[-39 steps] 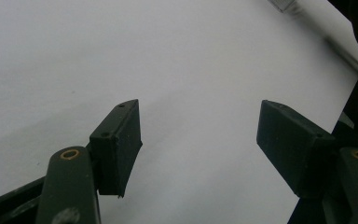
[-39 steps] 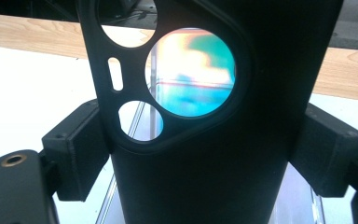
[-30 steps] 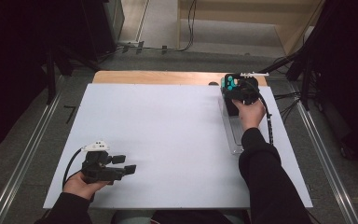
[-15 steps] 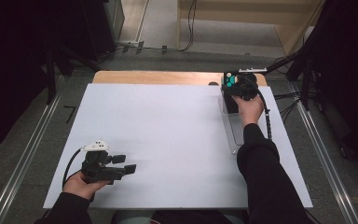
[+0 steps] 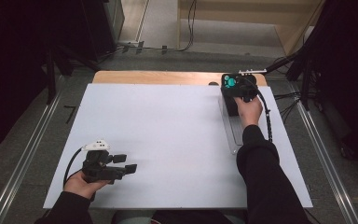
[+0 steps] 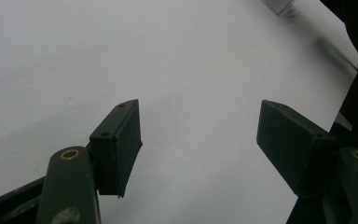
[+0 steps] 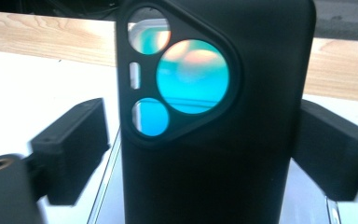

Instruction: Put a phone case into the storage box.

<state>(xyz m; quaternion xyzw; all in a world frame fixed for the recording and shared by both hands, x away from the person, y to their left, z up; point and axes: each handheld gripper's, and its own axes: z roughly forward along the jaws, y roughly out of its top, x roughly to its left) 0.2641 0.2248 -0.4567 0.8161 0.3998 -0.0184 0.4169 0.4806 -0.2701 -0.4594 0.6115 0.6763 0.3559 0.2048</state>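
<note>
A black phone case (image 7: 214, 140) with a triangular camera cut-out that shows teal stands upright between the jaws of my right gripper (image 7: 205, 154). Those jaws have just been opening. A narrow gap shows beside the left pad (image 7: 74, 144), and the right one sits close against the case's edge. From above, the case (image 5: 232, 84) and right gripper (image 5: 233, 99) are at the table's far right corner. My left gripper (image 5: 128, 164) rests near the front left, open and pointing right, with nothing between the jaws (image 6: 200, 140).
A long clear tray (image 5: 233, 137) lies along the right side of the white table sheet (image 5: 168, 135), under the right hand. A strip of bare wood (image 5: 158, 77) runs along the far edge. Cables trail on the floor beyond.
The right hand and gripper have edged slightly toward the far edge. The left hand has kept still.
</note>
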